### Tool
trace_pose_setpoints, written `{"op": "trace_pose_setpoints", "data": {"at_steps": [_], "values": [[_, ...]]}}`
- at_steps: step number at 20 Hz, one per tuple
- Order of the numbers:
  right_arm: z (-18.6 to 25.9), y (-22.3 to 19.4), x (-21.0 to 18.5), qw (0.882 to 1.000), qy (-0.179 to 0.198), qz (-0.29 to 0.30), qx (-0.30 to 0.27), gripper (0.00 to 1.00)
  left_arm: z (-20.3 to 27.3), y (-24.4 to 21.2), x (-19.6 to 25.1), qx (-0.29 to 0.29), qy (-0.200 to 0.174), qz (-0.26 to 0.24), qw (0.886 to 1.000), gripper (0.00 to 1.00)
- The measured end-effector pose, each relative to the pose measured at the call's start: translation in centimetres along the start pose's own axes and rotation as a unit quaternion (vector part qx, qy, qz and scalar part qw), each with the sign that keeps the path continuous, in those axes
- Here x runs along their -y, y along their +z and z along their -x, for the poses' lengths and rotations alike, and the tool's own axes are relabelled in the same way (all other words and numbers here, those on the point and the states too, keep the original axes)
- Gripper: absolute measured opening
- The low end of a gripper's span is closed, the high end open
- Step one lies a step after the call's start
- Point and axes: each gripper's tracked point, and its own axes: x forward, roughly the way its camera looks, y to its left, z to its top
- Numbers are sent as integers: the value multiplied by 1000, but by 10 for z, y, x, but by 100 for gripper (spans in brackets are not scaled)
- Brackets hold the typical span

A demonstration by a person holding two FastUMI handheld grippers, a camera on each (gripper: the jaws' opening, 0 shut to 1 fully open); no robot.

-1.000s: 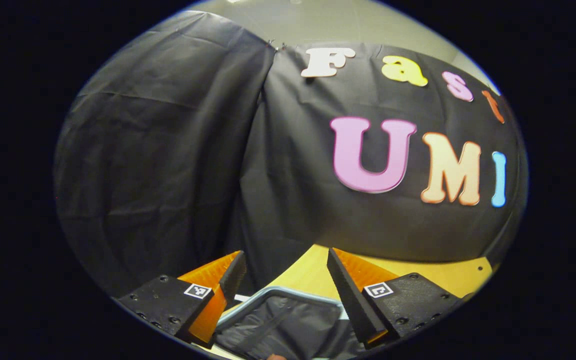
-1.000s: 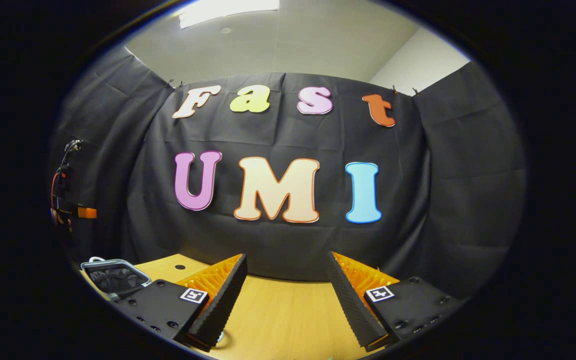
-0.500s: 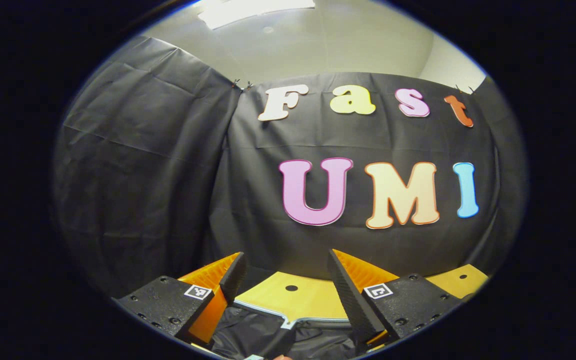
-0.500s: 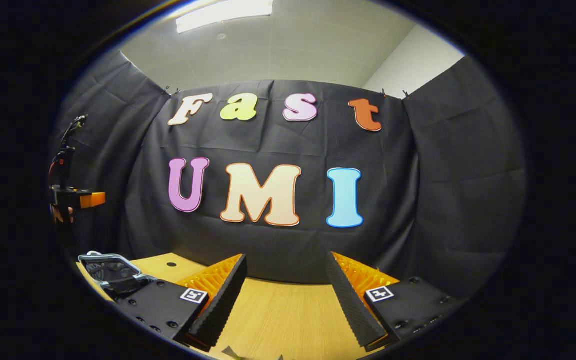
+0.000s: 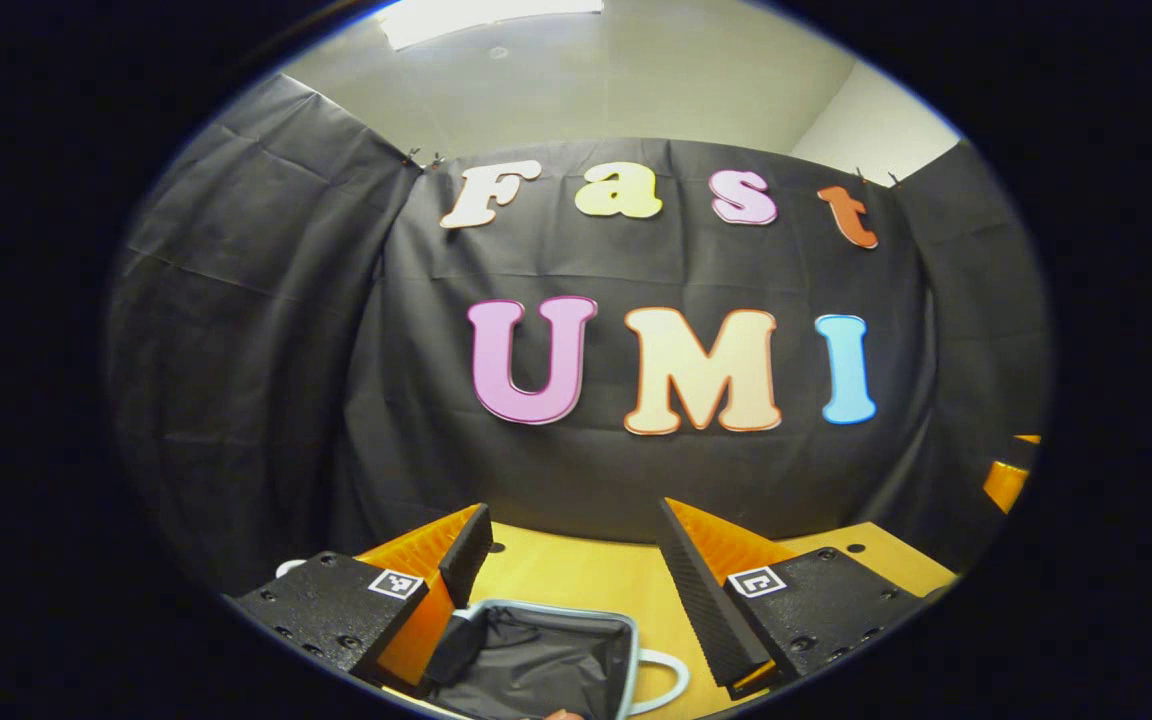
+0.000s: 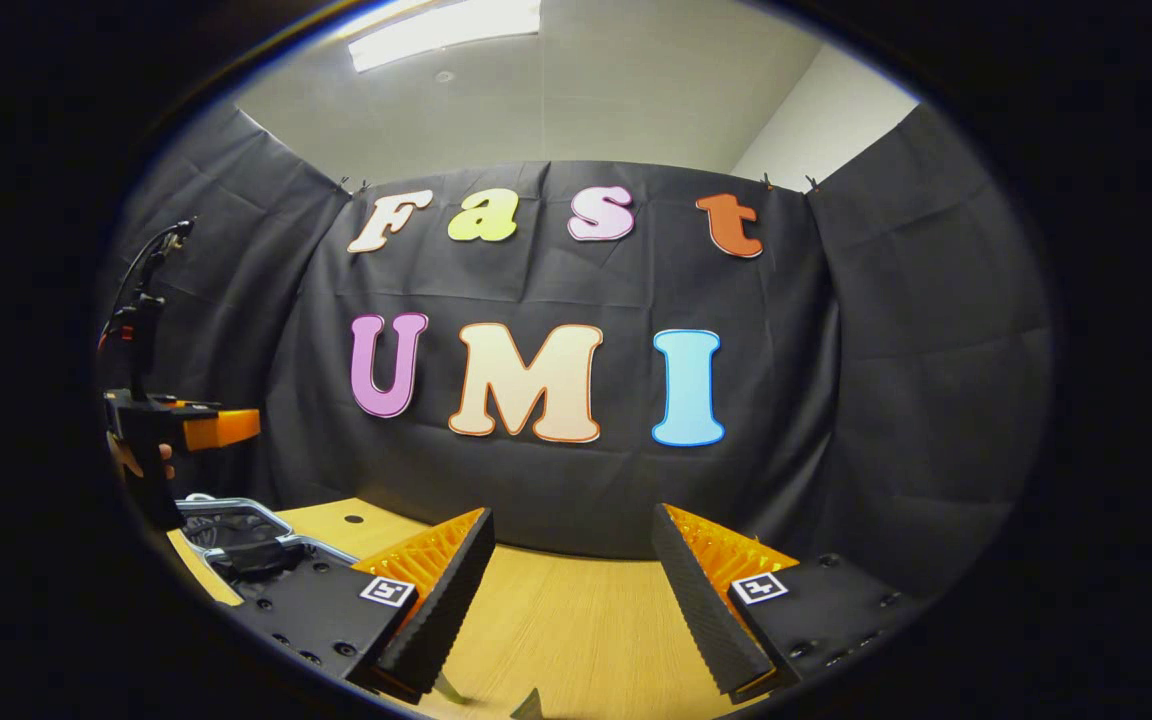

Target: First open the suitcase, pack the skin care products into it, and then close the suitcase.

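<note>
Above the wooden table (image 6: 556,620), open suitcase (image 5: 536,660) beneath left gripper (image 5: 576,560), right gripper (image 6: 571,570) nearby, both fingers spread wide, empty.

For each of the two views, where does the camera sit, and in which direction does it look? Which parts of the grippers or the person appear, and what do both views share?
Left gripper view: rides on the left gripper, looks toward the booth wall; its open fingers frame the open suitcase on the table.
Right gripper view: rides on the right gripper, faces the same wall; its open fingers stand over bare table, with the left gripper and a hand at far left.
Shared: the suitcase, the table, the left gripper.
</note>
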Motion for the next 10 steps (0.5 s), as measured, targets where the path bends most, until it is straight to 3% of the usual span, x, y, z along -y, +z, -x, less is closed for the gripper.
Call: {"op": "trace_pose_setpoints", "data": {"at_steps": [10], "values": [[19,-22,25,1000,3,-4,-22,99,32,-82,127,-58,-126,-19,990,94]]}}
